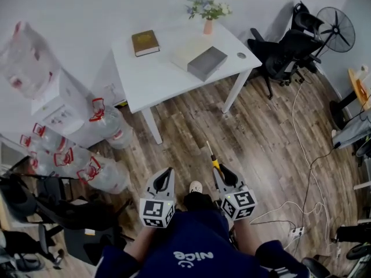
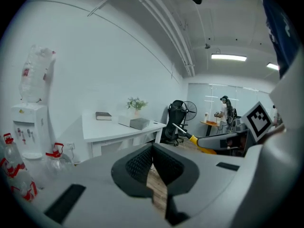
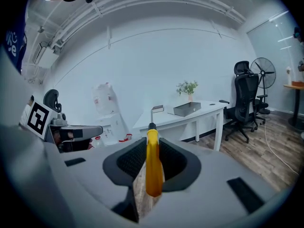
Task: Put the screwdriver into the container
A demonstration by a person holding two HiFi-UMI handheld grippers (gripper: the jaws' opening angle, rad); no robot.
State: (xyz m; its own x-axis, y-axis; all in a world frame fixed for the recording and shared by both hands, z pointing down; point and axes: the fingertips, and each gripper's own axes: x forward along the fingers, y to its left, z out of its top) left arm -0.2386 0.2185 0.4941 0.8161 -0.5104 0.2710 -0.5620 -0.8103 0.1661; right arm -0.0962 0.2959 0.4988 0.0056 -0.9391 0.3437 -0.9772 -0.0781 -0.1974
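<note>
Right claw (image 3: 151, 144) is squeezed on the yellow handle of the screwdriver (image 3: 153, 170), its metal tip poking out front; the left claw (image 2: 153, 148) is closed and empty. The grey container (image 1: 207, 62) sits well away on the white table (image 1: 151, 80), so the screwdriver could slip on the way, or its tip could bump the table edge.

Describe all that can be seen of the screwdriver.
The screwdriver has a yellow handle, plastic by its look, a black collar and a thin metal shaft. It is clamped by the handle between the jaws of the right gripper, above the wooden floor, with the shaft pointing forward toward the white table. Nothing else touches it.
</note>
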